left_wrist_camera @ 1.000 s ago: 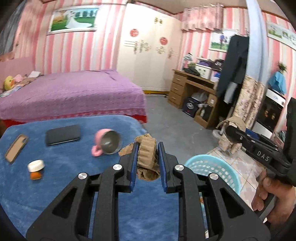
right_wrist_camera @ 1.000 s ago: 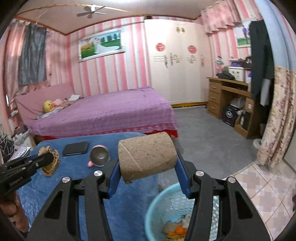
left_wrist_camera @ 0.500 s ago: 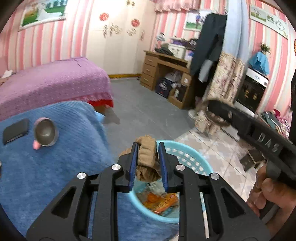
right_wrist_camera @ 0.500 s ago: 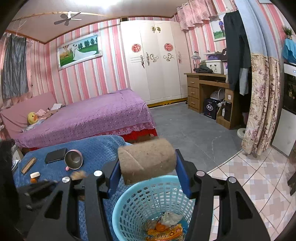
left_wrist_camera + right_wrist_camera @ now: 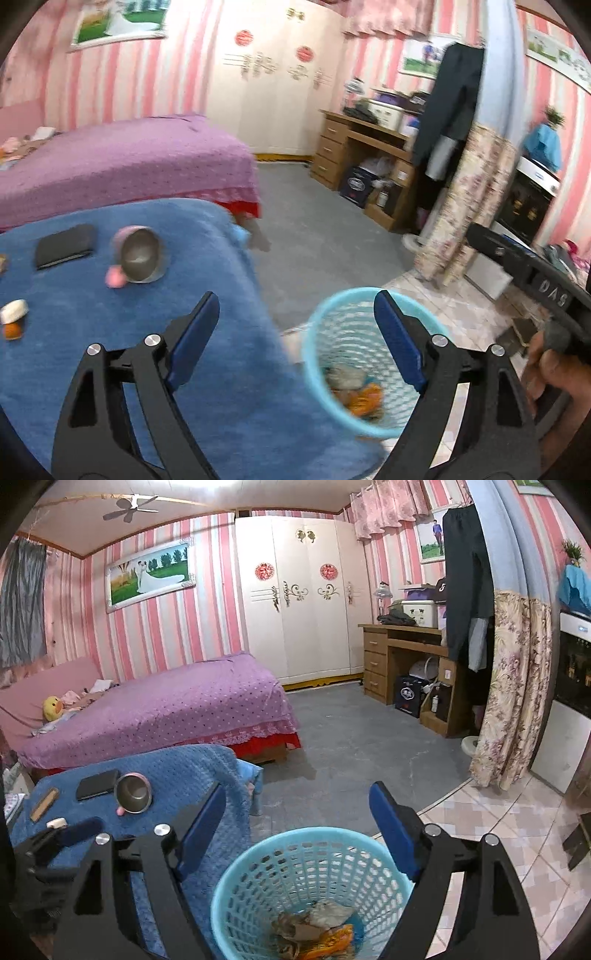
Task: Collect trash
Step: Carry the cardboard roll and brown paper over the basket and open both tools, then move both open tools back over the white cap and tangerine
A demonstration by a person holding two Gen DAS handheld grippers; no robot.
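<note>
A light blue mesh trash basket [image 5: 255,886] stands on the floor beside the blue-covered table [image 5: 177,771]. It holds crumpled brown paper and orange wrappers [image 5: 314,928]. My right gripper [image 5: 297,825] is open and empty right above the basket. My left gripper [image 5: 295,328] is open and empty over the table's edge, with the basket [image 5: 325,317] below and to its right. The trash in the basket [image 5: 354,387] is blurred in the left wrist view.
On the table lie a pink metal cup on its side [image 5: 138,254], a black phone [image 5: 64,245], a small white-capped bottle [image 5: 13,317] and a brown comb [image 5: 44,804]. A purple bed [image 5: 155,709] stands behind. A wooden desk [image 5: 402,664] is at the right.
Both grippers opened. The brown crumpled paper left my left gripper and the cardboard roll left my right gripper. The left gripper swung back toward the table.
</note>
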